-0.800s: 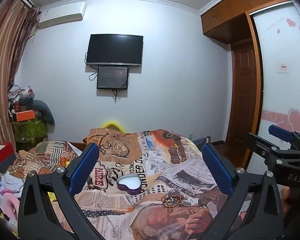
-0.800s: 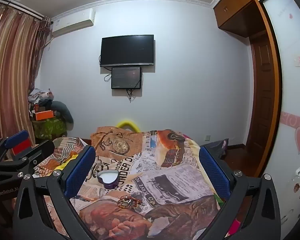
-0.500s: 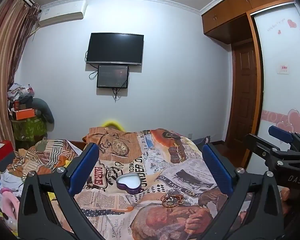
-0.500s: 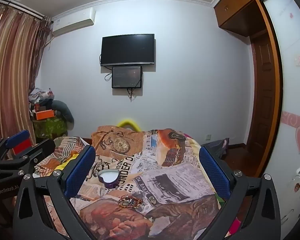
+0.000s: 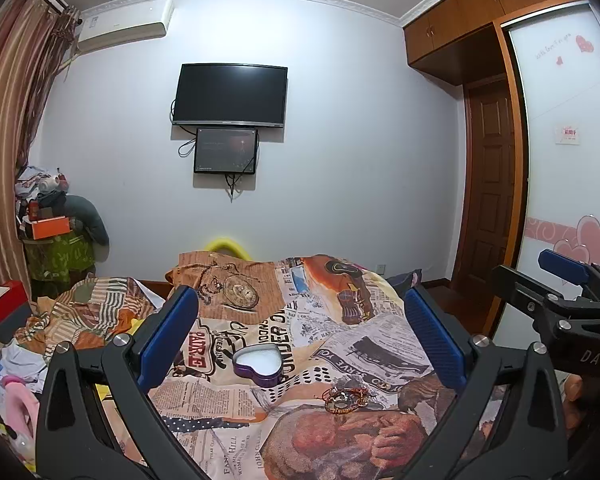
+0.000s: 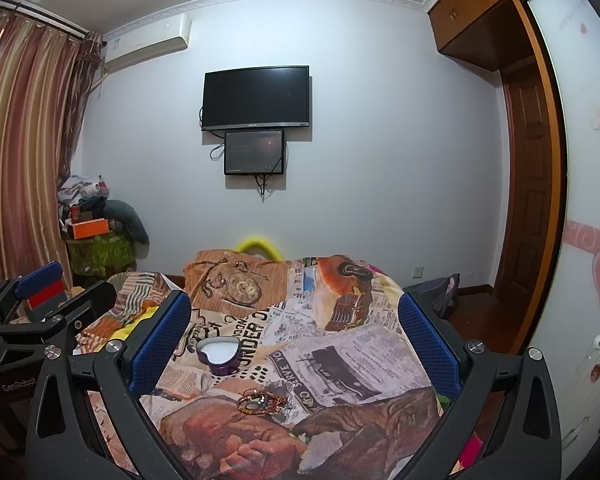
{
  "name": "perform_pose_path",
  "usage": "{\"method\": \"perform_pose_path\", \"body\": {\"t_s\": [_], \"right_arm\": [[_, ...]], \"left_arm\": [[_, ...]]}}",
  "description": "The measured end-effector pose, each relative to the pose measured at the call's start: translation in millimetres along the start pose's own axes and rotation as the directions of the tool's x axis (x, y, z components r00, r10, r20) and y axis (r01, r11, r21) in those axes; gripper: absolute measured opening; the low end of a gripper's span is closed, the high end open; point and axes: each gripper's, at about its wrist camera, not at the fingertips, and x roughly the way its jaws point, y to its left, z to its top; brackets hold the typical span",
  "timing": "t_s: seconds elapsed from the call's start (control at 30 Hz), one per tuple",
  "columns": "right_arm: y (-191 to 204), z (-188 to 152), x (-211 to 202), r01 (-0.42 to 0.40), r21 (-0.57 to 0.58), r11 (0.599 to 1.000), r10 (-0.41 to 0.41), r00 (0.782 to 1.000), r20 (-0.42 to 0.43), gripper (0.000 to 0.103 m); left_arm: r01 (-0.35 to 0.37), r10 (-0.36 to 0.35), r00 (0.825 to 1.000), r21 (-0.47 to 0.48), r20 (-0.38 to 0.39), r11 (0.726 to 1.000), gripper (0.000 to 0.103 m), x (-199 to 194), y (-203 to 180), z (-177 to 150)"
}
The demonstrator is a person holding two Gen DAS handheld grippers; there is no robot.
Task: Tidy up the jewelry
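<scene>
Both grippers hover above the bed, side by side, jaws spread wide and holding nothing: the left gripper frames the work area in its own view, and the right gripper does the same in its view. Nearest the cameras, the bracelets lie in a small tangled heap on the printed bedspread, between the fingers of either gripper in view but well below them. The heap's long axis runs roughly left to right across the views (individual strands, clasps and ends are too small to tell), so it points to neither gripper in particular. Just beyond it, apart from the heap, sits the heart tin, open, pale lining up, its point toward the near side and its lobes away; from the right wrist it appears at. Farther off, a TV hangs on the wall.

Risks, as judged from this pose: the soft, wrinkled bedspread may be pinched along with the beads; a grasp on one strand may drag the others or leave them behind; a loose loop may slip from the pads on the way to the tin; a nudge could tip or slide the light tin on the yielding cover
</scene>
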Motion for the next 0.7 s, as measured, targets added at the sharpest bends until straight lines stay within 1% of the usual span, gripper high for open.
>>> {"method": "perform_pose_path", "body": {"t_s": [0.7], "right_arm": [[1.3, -1.2, 0.5, -0.001, 0.004, 1.0, 0.001, 1.0, -0.008, 0.103]], "left_arm": [[-0.007, 0.007, 1.0, 0.0, -0.008, 1.0, 0.103, 4.8, 0.5, 0.7]]}}
